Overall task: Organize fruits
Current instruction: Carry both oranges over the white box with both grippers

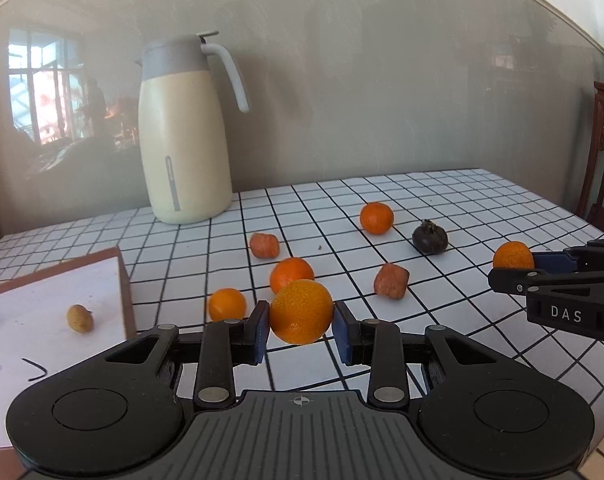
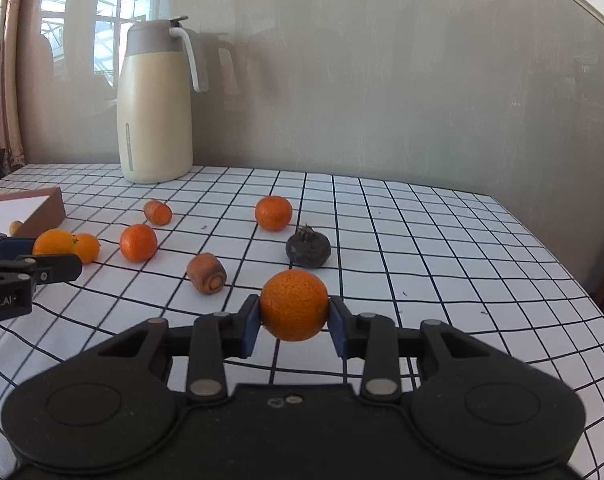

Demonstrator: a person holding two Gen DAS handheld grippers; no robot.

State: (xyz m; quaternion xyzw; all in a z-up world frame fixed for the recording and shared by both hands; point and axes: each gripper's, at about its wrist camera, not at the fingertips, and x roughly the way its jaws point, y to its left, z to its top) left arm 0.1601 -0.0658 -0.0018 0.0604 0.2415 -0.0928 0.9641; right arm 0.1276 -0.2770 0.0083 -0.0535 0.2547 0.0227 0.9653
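My left gripper (image 1: 301, 330) is shut on an orange (image 1: 301, 311), held just above the checked tablecloth; it also shows in the right wrist view (image 2: 53, 242). My right gripper (image 2: 293, 322) is shut on another orange (image 2: 294, 305), seen from the left wrist view at the right edge (image 1: 513, 255). Three more oranges lie on the cloth (image 1: 376, 218) (image 1: 291, 274) (image 1: 227, 304). Two carrot pieces (image 1: 264, 245) (image 1: 391, 281) and a dark round fruit (image 1: 430, 237) lie among them.
A cream thermos jug (image 1: 183, 132) stands at the back by the wall. A shallow box with a white floor (image 1: 45, 304) sits at the left and holds a small brownish fruit (image 1: 79, 318). The table's right edge (image 2: 582, 280) drops off nearby.
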